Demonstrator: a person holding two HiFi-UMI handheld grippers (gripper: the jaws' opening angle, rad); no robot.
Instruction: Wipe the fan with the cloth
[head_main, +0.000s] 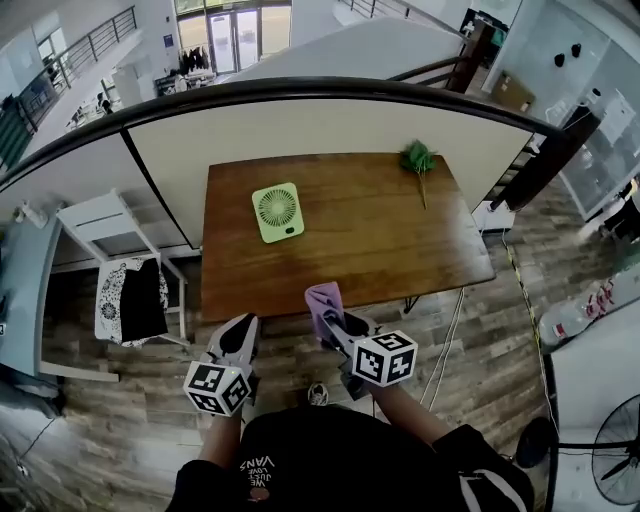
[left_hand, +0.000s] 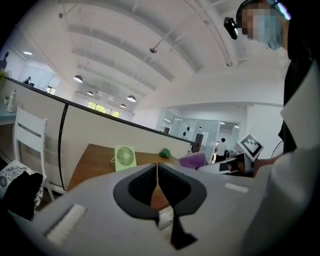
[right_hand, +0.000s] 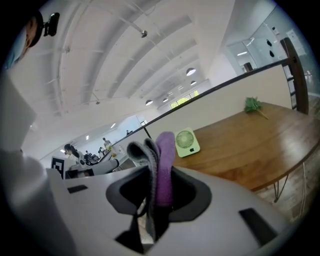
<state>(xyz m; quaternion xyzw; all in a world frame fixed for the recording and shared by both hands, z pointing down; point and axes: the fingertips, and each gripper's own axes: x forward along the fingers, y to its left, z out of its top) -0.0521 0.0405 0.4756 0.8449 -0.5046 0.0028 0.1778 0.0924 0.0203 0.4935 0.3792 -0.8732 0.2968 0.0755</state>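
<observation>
Wooden table (head_main: 400, 240) by curved cream partition (head_main: 330, 125); plank floor (head_main: 120, 420); white chair (head_main: 100, 212) left.

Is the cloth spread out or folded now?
Folded: the cloth stands doubled, grey and purple layers together, pinched in the right claw.

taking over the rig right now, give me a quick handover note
Grippers: left gripper shut and empty; right gripper shut on the purple cloth.
Things: fan on the wooden table, left of centre, untouched; both grippers are at the table's near edge, short of it.
Done: cloth is in grip.
Left: bring the cloth to the fan and wipe it, perhaps steadying it with the left gripper.
</observation>
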